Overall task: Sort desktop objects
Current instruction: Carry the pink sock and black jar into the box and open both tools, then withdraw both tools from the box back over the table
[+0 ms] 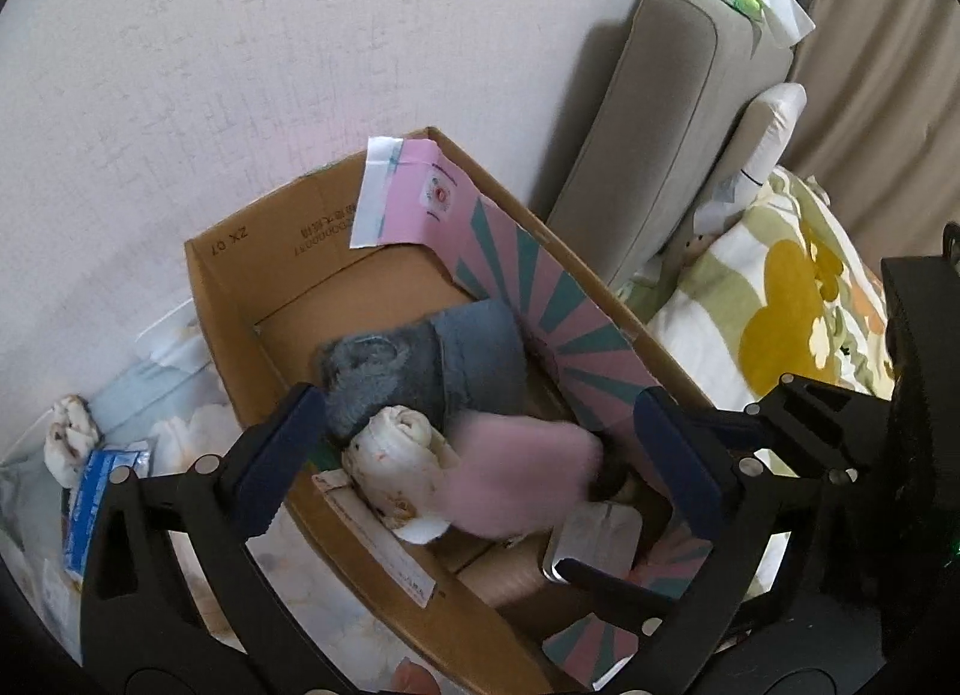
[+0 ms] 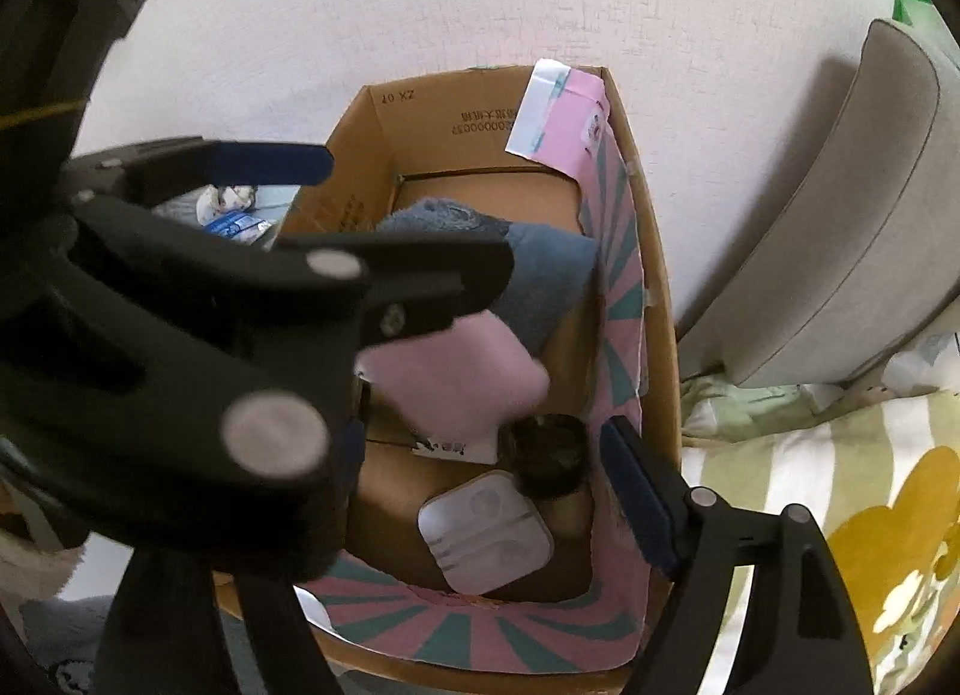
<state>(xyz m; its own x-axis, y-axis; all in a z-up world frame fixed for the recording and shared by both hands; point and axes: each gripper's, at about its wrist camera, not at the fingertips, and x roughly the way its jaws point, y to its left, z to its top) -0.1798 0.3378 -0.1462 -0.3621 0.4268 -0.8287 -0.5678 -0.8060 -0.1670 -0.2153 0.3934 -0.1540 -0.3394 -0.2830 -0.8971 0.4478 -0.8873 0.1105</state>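
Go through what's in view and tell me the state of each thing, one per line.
Cardboard box: open on top, partly filled.
Pink cloth: blurred, lying loose in the box, not held.
Grey towel: bunched up in the box.
White rolled cloth: rolled, in the box.
White case: closed, flat on the box floor.
Left gripper: jaws open, empty.
Right gripper: jaws open, empty.

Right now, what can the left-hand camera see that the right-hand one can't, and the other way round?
Only the left view shows the rolled white cloth in the box. Only the right view shows the flat white case in full, and the left gripper crossing its picture. Both show the cardboard box, grey towel and blurred pink cloth.
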